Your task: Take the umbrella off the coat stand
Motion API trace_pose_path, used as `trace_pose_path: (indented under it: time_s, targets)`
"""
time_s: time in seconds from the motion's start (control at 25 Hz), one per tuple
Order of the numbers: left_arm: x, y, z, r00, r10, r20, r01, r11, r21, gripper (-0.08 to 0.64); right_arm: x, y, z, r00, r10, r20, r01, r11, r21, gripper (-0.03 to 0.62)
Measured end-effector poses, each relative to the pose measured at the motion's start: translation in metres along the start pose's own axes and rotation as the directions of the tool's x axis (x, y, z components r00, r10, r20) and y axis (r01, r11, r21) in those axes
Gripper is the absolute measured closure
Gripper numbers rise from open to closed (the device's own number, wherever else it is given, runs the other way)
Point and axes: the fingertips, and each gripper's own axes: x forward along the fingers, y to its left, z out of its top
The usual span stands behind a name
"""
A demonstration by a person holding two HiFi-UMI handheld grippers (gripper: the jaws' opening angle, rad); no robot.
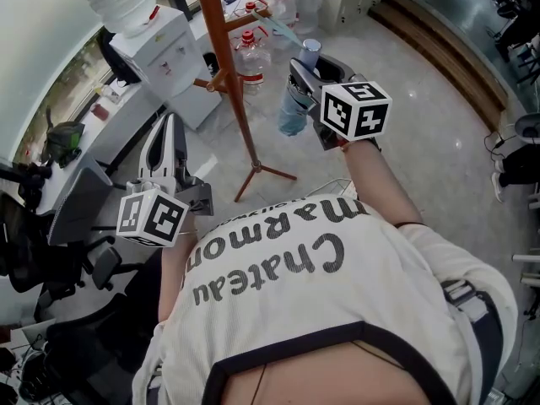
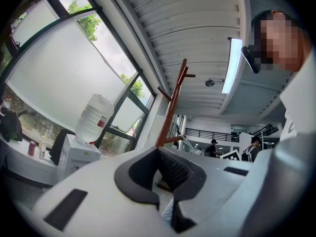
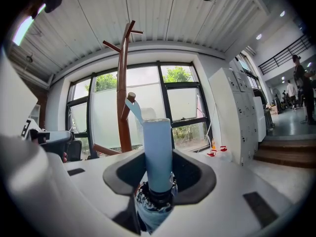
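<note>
Umbrella (image 1: 294, 115) clamped in right hand-held gripper (image 1: 302, 72), left one (image 1: 167, 129) closed, both in head view

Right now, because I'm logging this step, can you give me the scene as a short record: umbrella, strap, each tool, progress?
right tool: jaws closed on the umbrella, which is folded and has a light blue handle
strap: runs from the handle up to a peg on the coat stand; appears hooked there
left tool: jaws close together, nothing between them, off to the side of the stand
progress: umbrella gripped, not yet off the stand
</note>
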Motion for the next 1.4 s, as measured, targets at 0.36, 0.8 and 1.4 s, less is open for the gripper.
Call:
trace_pose_path:
  time_s: [0.36, 0.8, 1.4]
  targets:
    - [0.002, -0.002, -0.001, 1.000, -0.011, -0.002, 0.011, 1.000, -0.002, 0.549, -0.005, -0.005, 0.003, 1.000, -0.018, 0.009, 0.018, 1.000, 0.001, 0.420]
    - [0.003, -0.006, 0.000, 1.000, -0.024, -0.007, 0.024, 1.000, -0.003, 0.549, -0.011, -0.007, 0.008, 0.999, -0.030, 0.016, 0.030, 1.000, -0.001, 0.420]
    - [-0.004, -0.008, 0.000, 0.999, -0.043, -0.012, 0.043, 0.999, 0.002, 0.549, -0.024, -0.008, 0.015, 0.997, -0.058, 0.051, 0.058, 0.998, 0.001, 0.420]
